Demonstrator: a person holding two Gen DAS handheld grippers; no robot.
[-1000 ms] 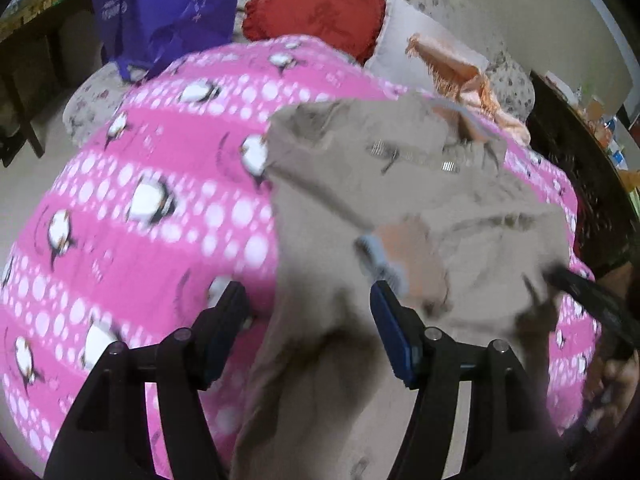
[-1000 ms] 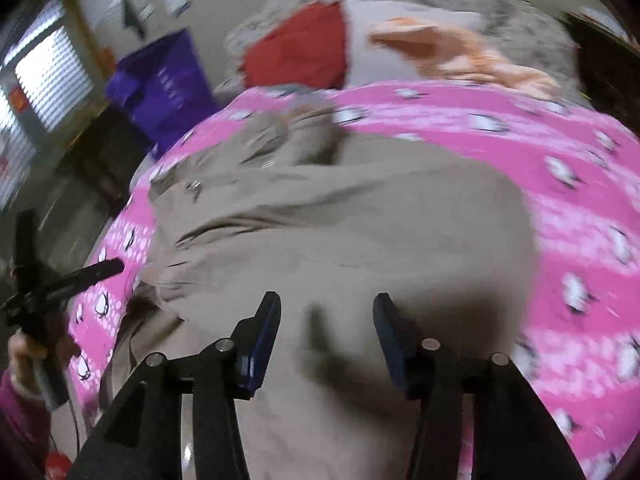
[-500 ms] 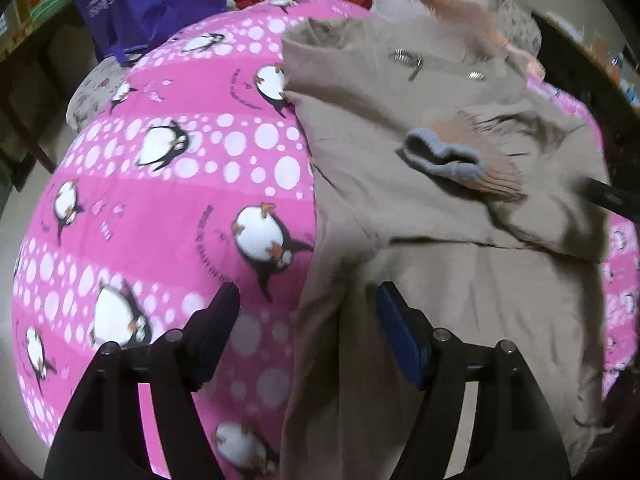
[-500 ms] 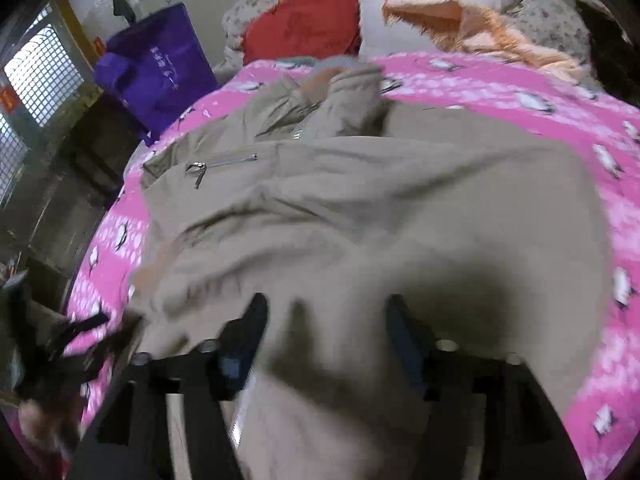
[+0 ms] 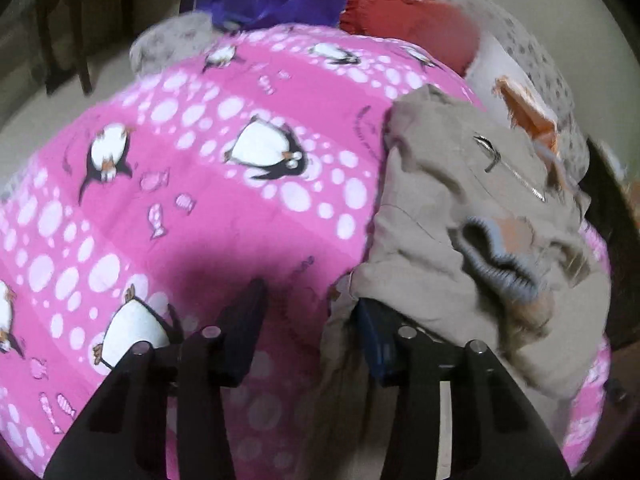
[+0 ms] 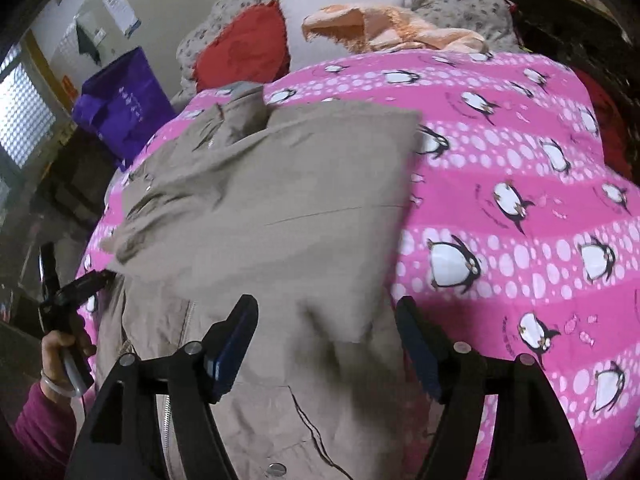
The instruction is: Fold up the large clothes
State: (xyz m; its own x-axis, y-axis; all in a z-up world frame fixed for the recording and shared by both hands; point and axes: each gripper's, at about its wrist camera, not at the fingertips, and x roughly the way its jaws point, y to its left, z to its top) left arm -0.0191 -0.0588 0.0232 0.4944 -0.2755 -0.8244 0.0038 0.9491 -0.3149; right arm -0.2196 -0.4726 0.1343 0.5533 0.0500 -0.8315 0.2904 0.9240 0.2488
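Note:
A large beige jacket [image 6: 280,208] lies on a pink penguin blanket [image 6: 520,168], one sleeve folded across its front; the sleeve's blue and orange cuff [image 5: 500,256] faces up. My left gripper [image 5: 308,320] sits low at the jacket's left edge, jaws closing. The hem [image 5: 344,300] drapes over its right finger and blanket shows in the gap, but no pad is seen pressing. In the right wrist view that left gripper [image 6: 96,278] touches the same edge, held by a hand [image 6: 60,352]. My right gripper [image 6: 326,336] hovers over the jacket's lower right part, jaws opening, fabric below them.
A purple bag [image 6: 120,104] stands beyond the blanket's far left corner. A red cushion [image 6: 244,48], a white pillow [image 6: 320,16] and an orange cloth [image 6: 384,32] lie at the head. Dark furniture [image 6: 560,12] borders the right side, and chair legs [image 5: 68,40] stand on the floor at left.
My left gripper let the sleeve drop across the jacket, sank to the jacket's left edge and narrowed its jaws. My right gripper slid towards the jacket's right side with wider jaws.

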